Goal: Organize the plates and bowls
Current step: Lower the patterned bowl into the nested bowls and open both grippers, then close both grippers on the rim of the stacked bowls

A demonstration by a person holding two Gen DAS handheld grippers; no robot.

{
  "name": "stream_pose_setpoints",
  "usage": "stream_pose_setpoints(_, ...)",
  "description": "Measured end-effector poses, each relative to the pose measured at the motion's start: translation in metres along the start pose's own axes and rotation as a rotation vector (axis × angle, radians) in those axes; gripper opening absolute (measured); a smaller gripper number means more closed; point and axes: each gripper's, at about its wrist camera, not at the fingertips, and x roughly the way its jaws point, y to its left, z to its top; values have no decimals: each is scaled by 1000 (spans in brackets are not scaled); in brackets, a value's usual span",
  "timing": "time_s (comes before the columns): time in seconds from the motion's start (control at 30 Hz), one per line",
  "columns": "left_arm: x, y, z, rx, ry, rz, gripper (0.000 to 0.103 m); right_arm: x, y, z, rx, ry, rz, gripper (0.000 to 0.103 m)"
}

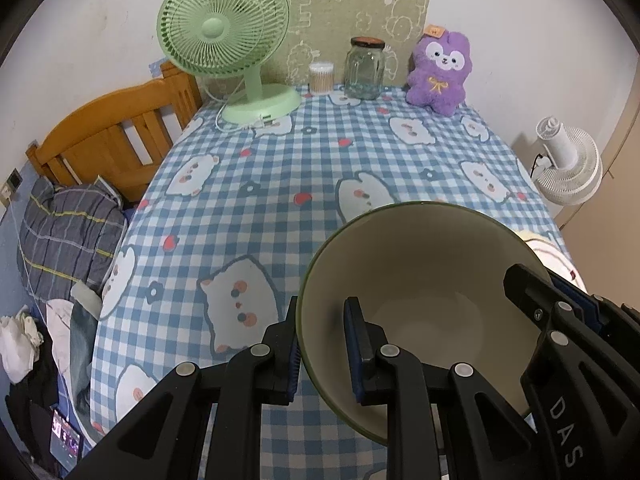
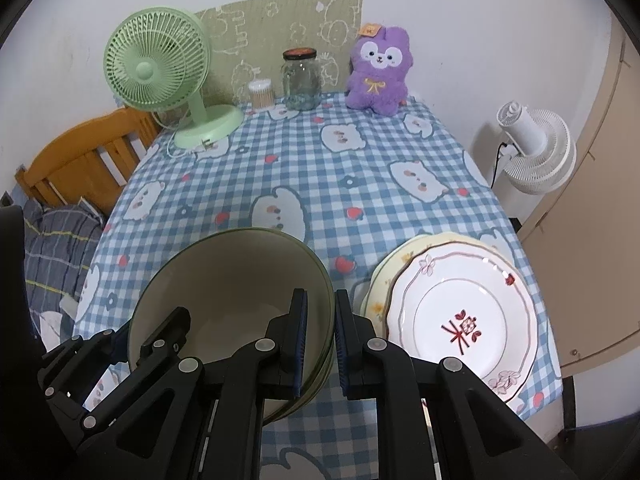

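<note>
Jaws on bowl (image 1: pixel 420 280); "DAS" lettering (image 1: pixel 566 432).

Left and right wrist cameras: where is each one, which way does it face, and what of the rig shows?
Left wrist: on the left gripper, angled down over the table; jaws clamp the bowl rim; right gripper also visible.
Right wrist: on the right gripper, same downward angle; jaws clamp the bowl's opposite rim, plates beside; left gripper visible.
Shared: bowl, table, green fan.
</note>
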Motion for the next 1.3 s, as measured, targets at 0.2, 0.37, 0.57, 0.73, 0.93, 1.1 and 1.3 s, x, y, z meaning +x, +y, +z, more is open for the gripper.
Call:
stream_pose_setpoints(0.2, 11, 2, -8, 1, 26, 10, 17, 14, 2, -8, 5, 29, 5, 16)
stream_pose_setpoints(0.37, 20, 4, -12, 2, 46, 10, 17, 24, 2, -11, 8, 50, 2, 16)
stream_pose_setpoints(0.57, 29, 4, -12, -1, 67, -8, 17, 31, 3, -11, 1, 44, -17, 16)
stream_pose_setpoints(0.73, 29, 3, -11, 6, 59, -6, 17, 33, 1, -10, 2, 51, -19, 19)
stream_pose_setpoints(0.93, 28, 2, -12, 12, 63, -17, 23, 32, 3, -10, -19, 68, -15, 20)
stream_pose_setpoints(1.1, 23, -1, -10, 29, 64, -36, 45, 30, 1, -8, -19, 98, 34, 34)
stream_pose_setpoints(1.3, 11, -4, -4, 27, 52, -78, 78, 14, -2, -2, -29, 39, 22, 70)
